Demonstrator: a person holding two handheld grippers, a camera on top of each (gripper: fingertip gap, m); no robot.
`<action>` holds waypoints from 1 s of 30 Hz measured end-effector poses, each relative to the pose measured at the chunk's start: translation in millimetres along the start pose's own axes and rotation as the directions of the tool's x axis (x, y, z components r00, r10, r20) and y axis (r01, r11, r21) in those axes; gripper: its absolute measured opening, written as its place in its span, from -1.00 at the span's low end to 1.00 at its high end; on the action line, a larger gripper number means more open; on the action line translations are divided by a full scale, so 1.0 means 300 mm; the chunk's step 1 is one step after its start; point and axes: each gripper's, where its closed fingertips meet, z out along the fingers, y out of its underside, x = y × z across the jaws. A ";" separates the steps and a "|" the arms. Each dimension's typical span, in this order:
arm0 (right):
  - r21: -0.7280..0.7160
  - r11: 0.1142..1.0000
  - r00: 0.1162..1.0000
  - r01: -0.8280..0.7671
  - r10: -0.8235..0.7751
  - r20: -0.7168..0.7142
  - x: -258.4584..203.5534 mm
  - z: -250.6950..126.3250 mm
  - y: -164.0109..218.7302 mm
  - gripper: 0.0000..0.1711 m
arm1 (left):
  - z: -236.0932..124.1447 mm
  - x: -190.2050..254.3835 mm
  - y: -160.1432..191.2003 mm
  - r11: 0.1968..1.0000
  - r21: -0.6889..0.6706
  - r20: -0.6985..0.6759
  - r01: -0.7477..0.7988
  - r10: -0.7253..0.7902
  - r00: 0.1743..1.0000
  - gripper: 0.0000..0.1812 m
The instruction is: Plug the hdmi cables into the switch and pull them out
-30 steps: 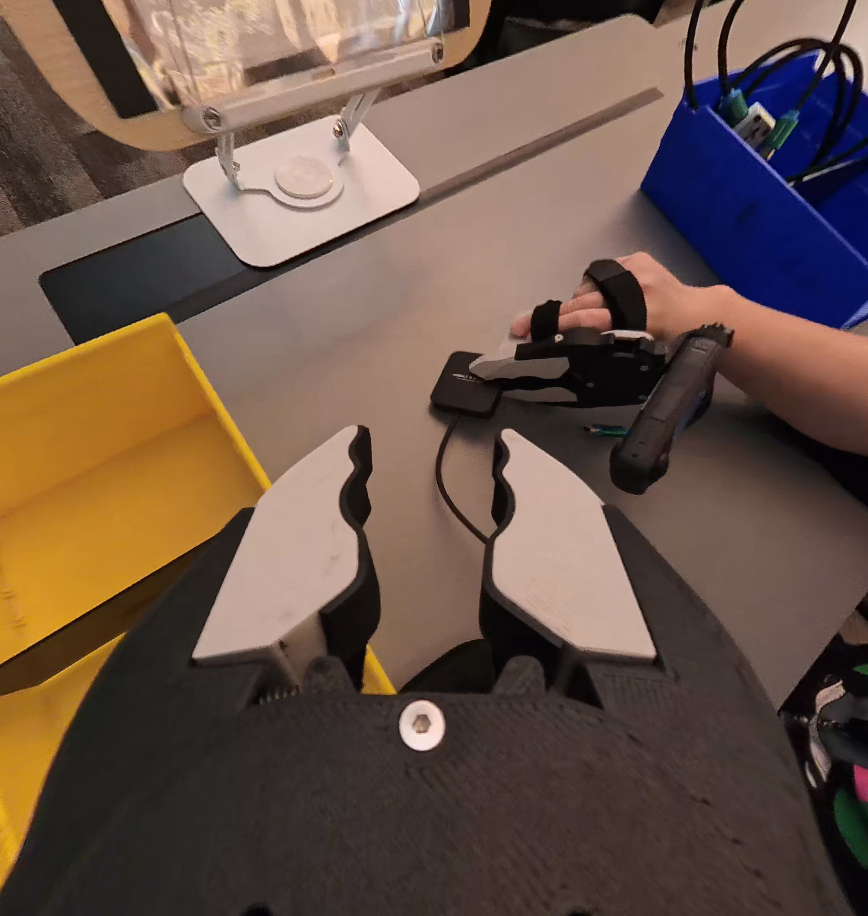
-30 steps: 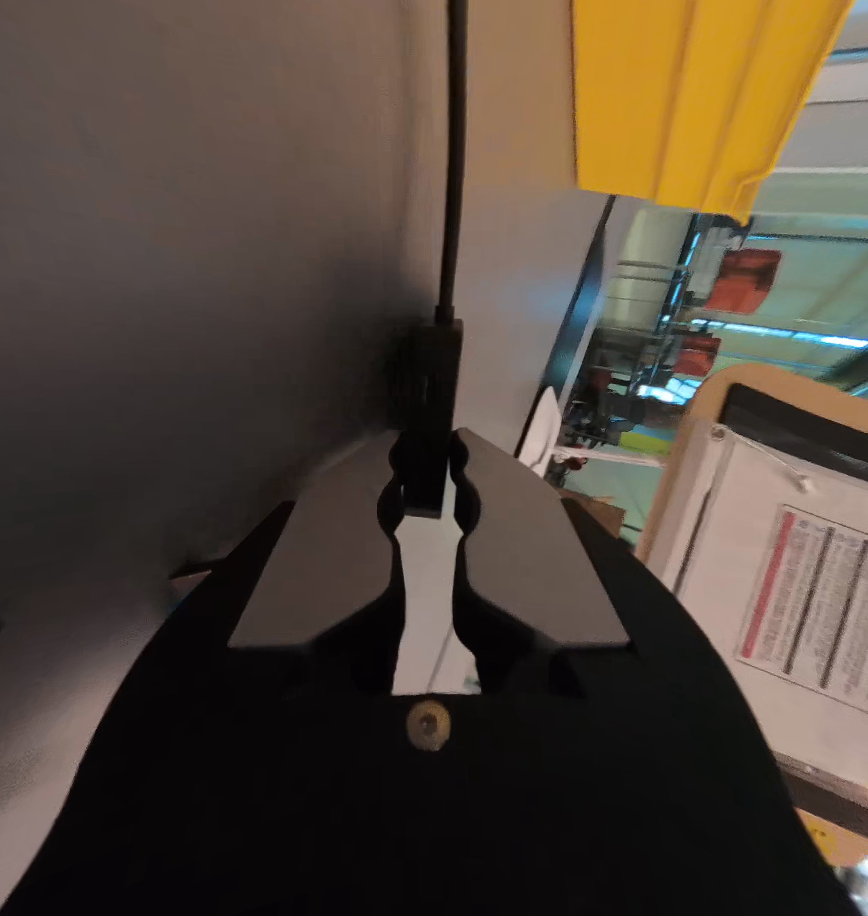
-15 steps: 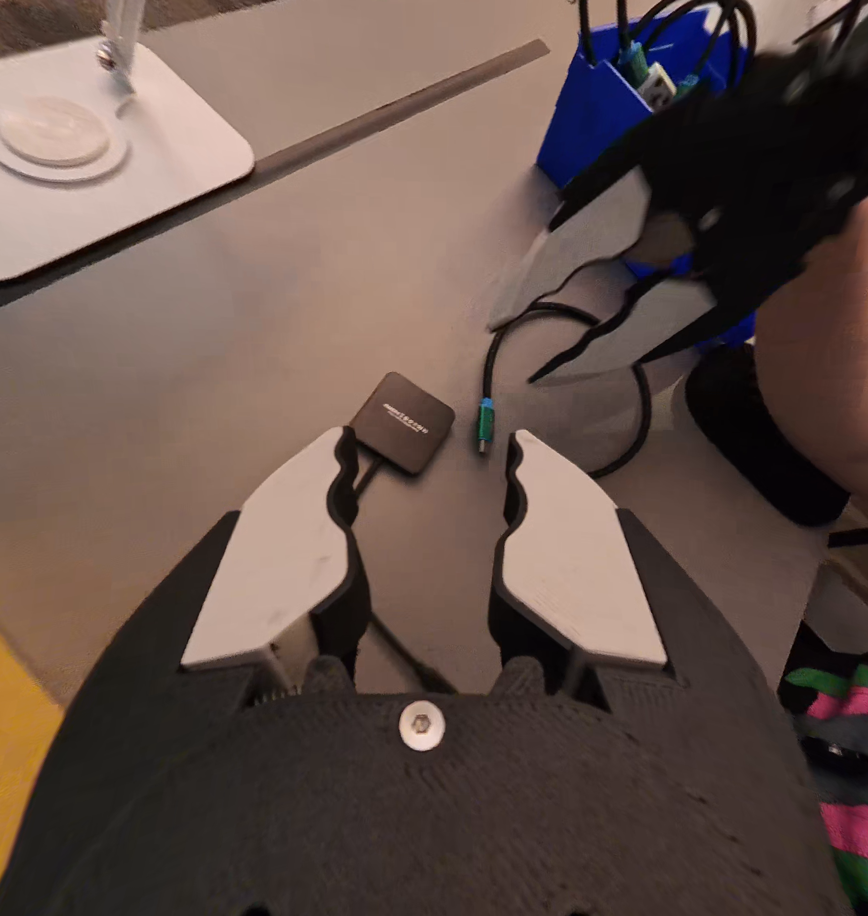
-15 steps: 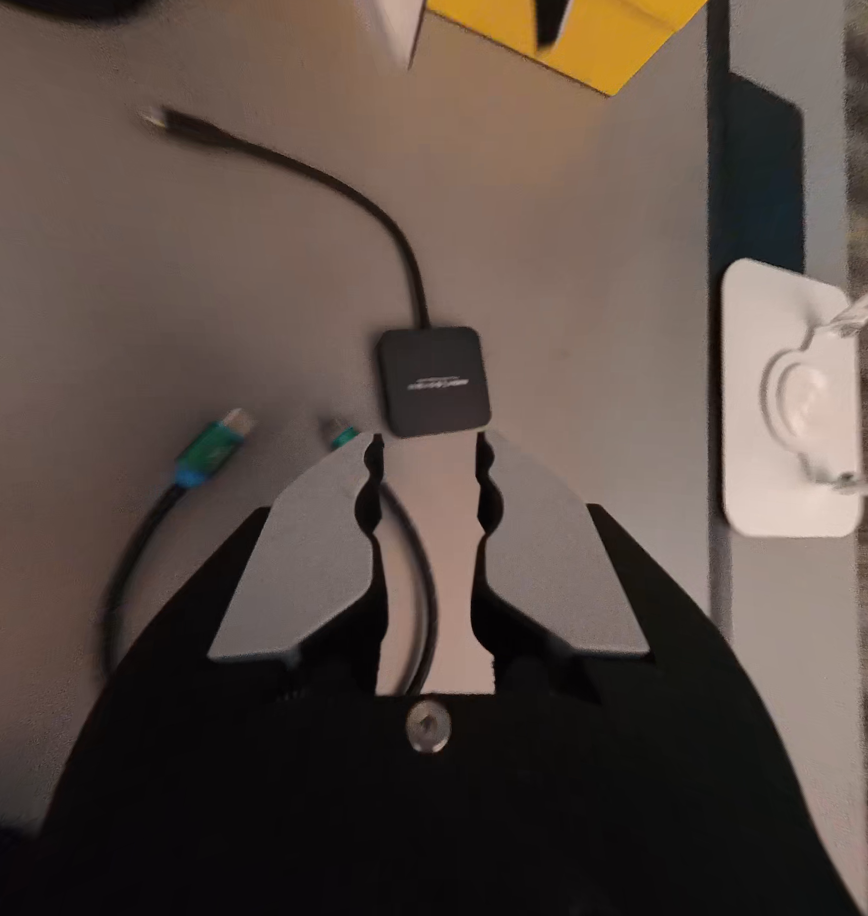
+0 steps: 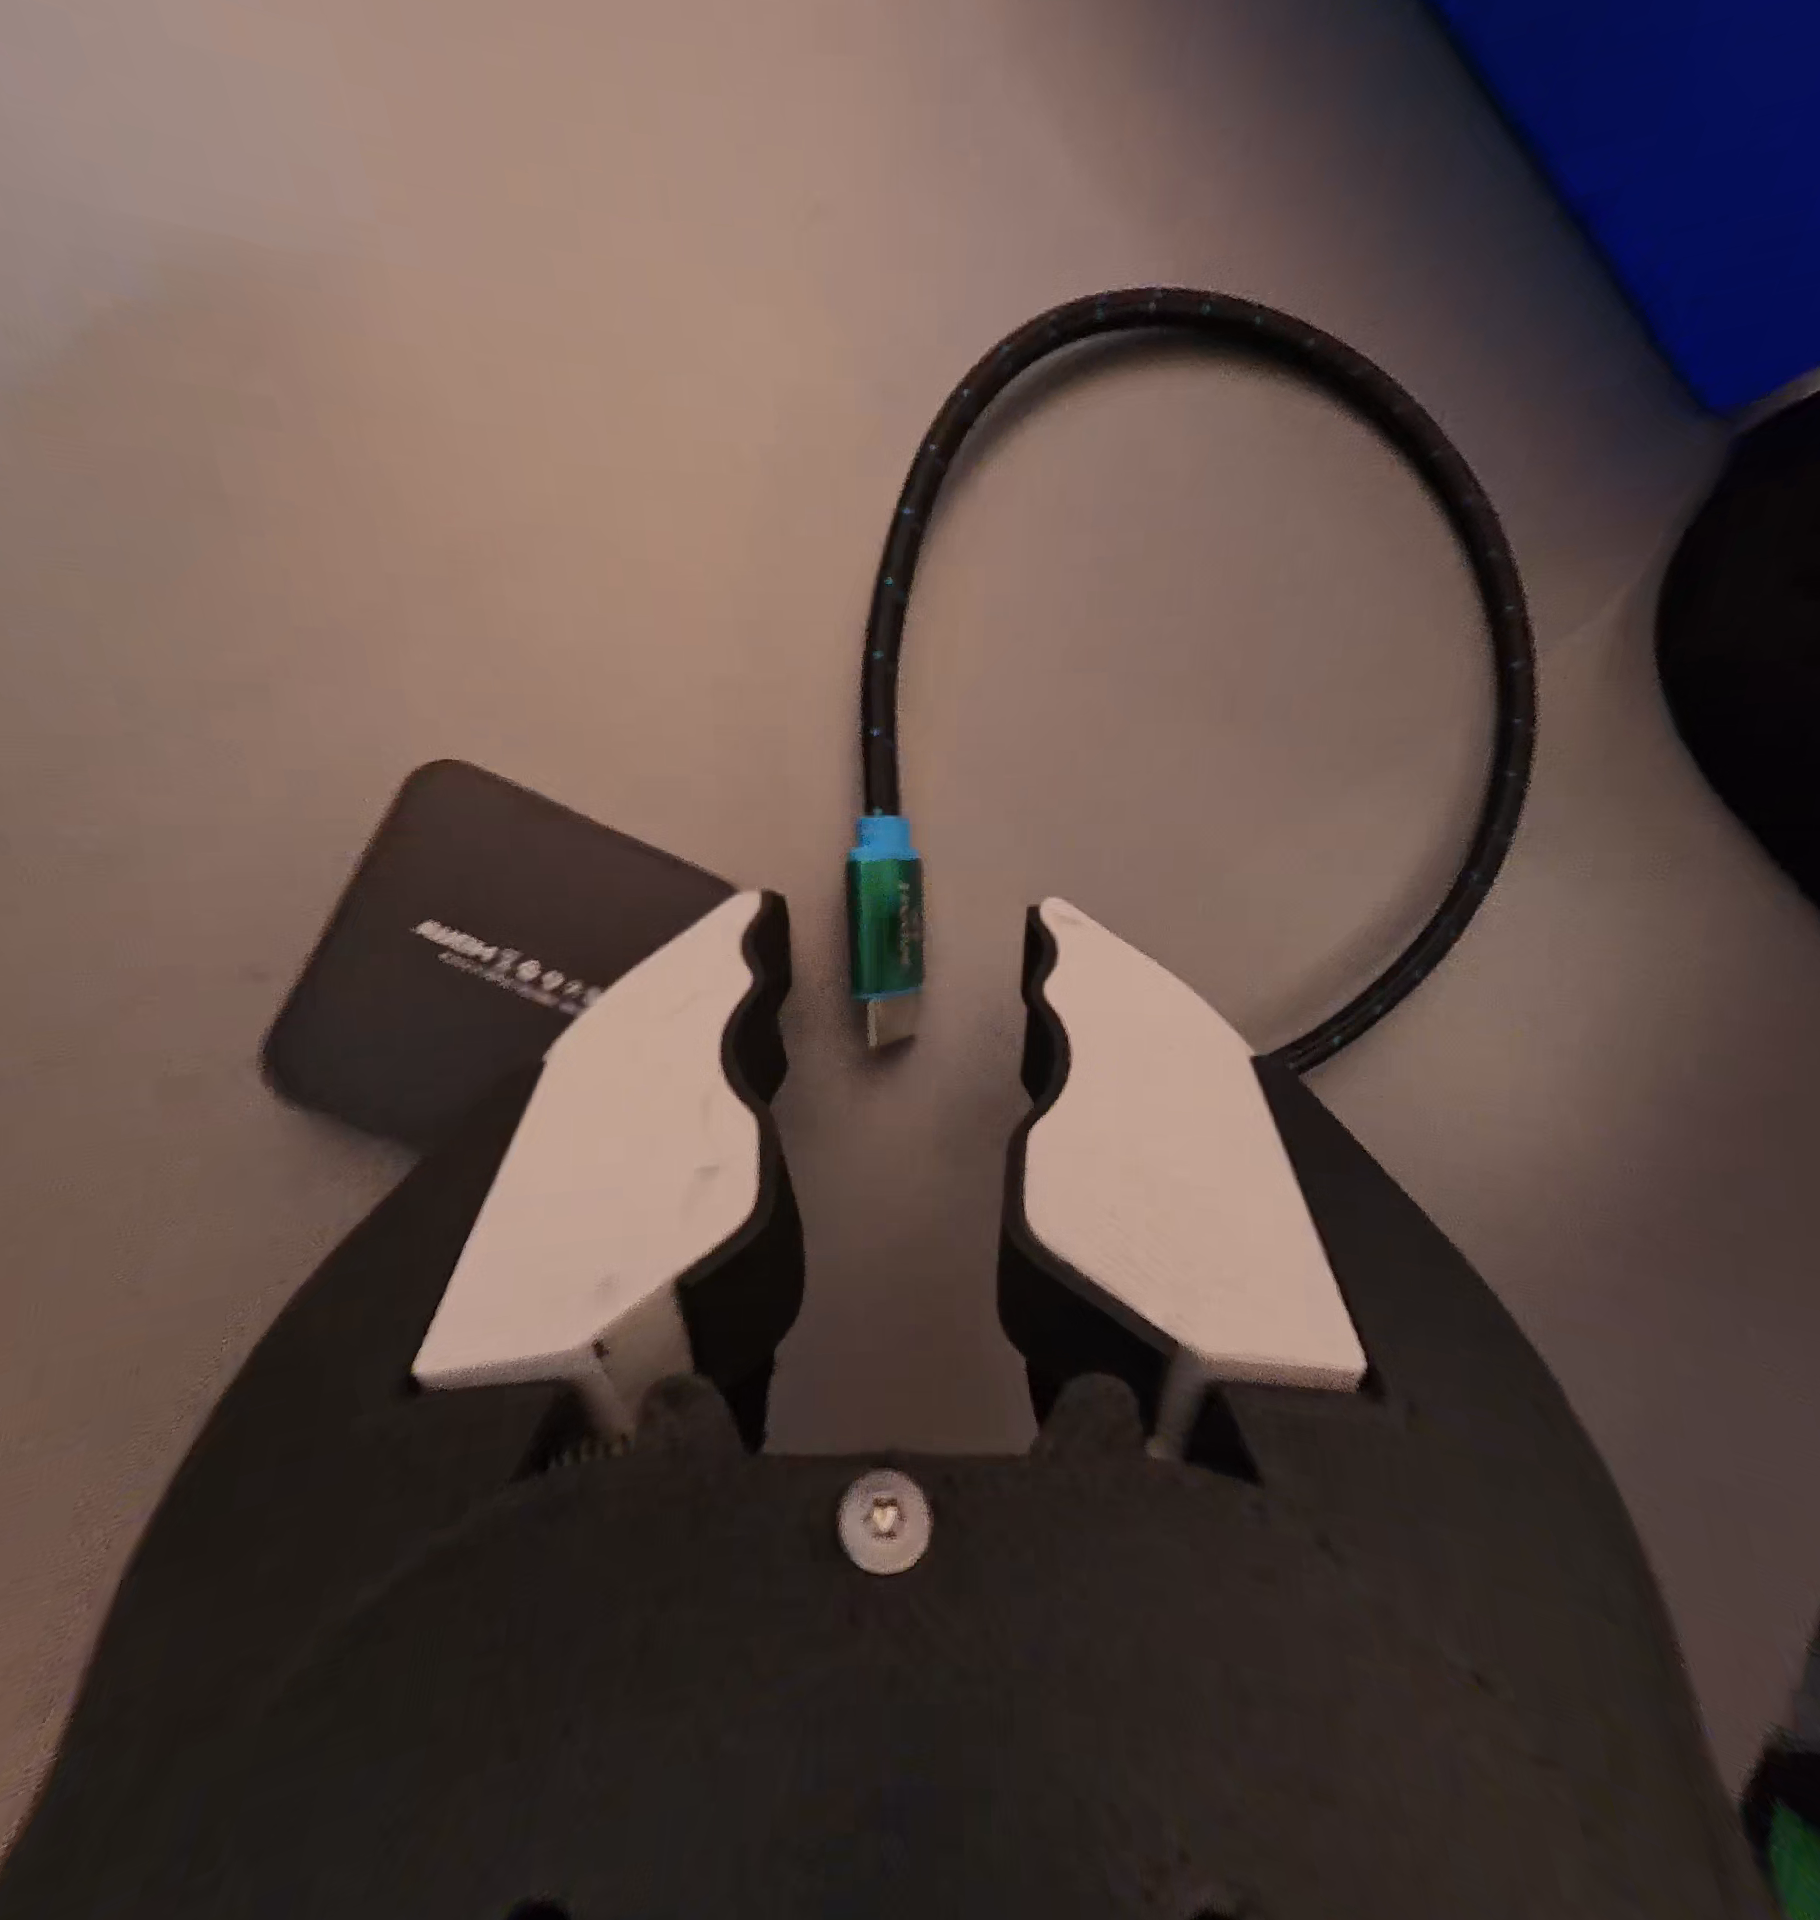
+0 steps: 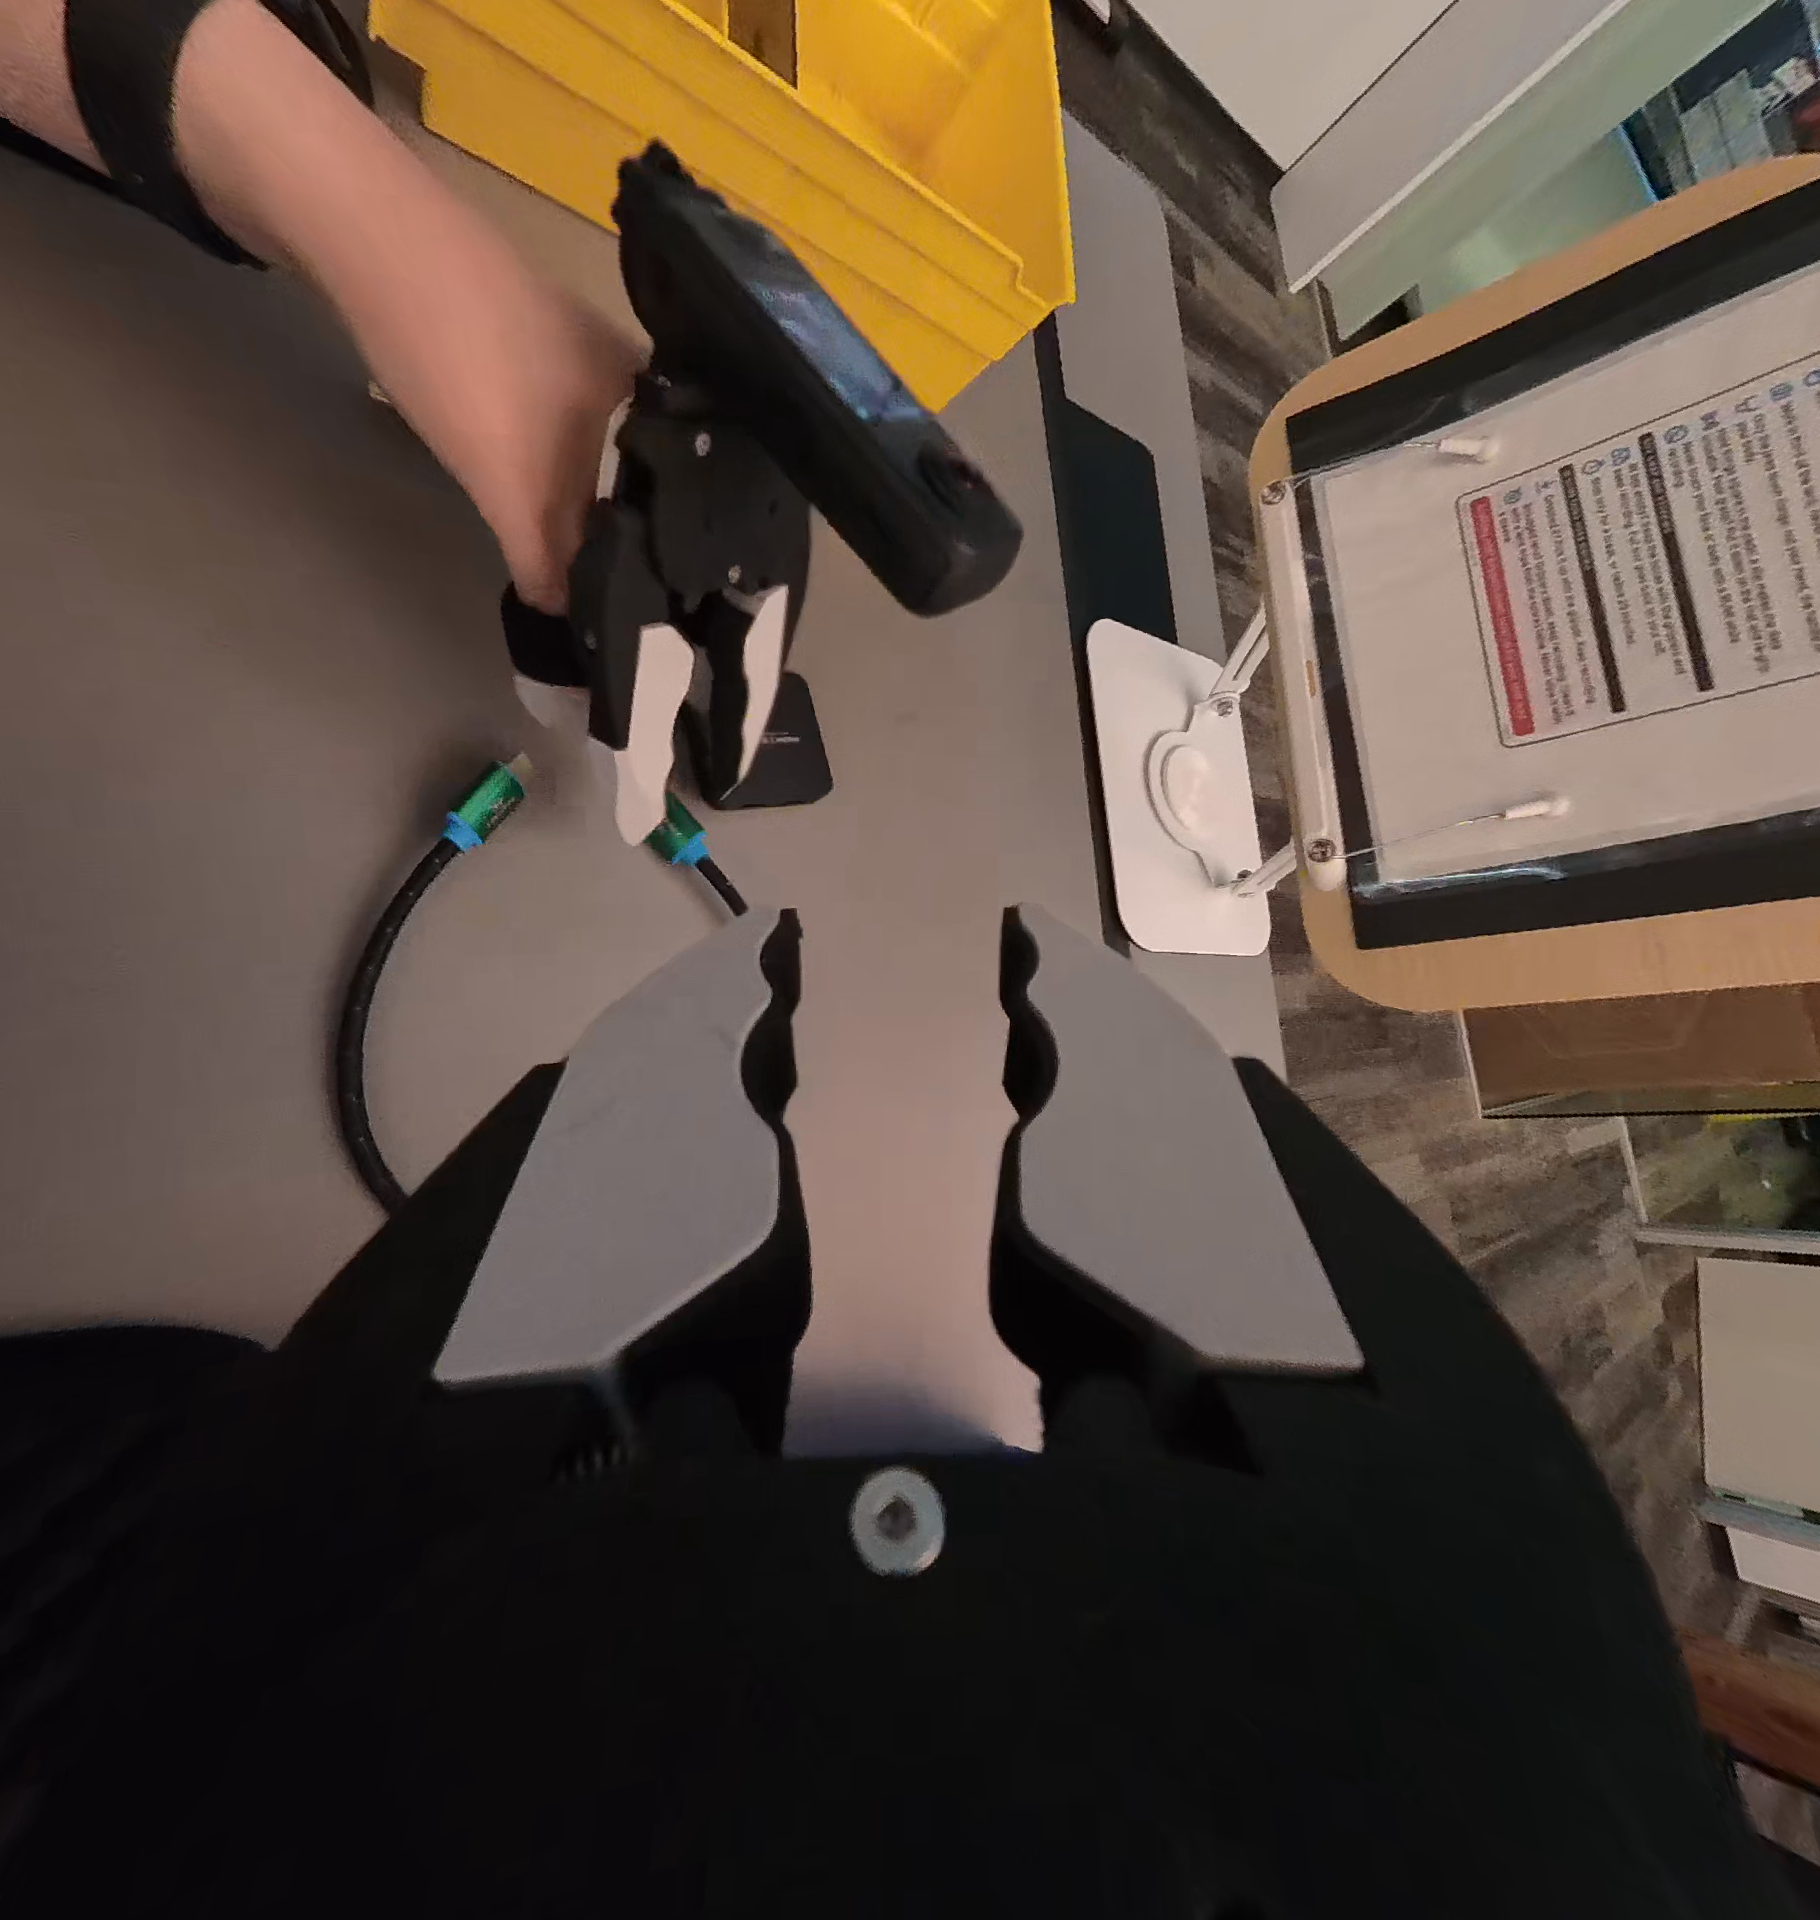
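On grey table (image 6: 210,520): two green plugs (image 6: 485,798), one switch (image 6: 786,753)

switch (image 5: 470,951) part-hidden by left claw (image 5: 901,914), ports perhaps unseen

Green-blue plug (image 5: 887,933), black speckled cable (image 5: 1405,436), seemingly black switch (image 5: 470,935).

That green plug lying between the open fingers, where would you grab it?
On the green metal shell, fingers closing on its two long sides from above. It lies flat on the table, silver tip toward the left gripper, cable looping away; leave the tip free for the switch.
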 end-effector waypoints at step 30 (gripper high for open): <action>-0.005 0.941 0.683 0.338 -0.249 -0.686 0.236 -0.019 -0.272 -0.91 | -0.813 0.118 -0.397 0.628 0.758 -0.359 0.172 0.182 0.915 -0.30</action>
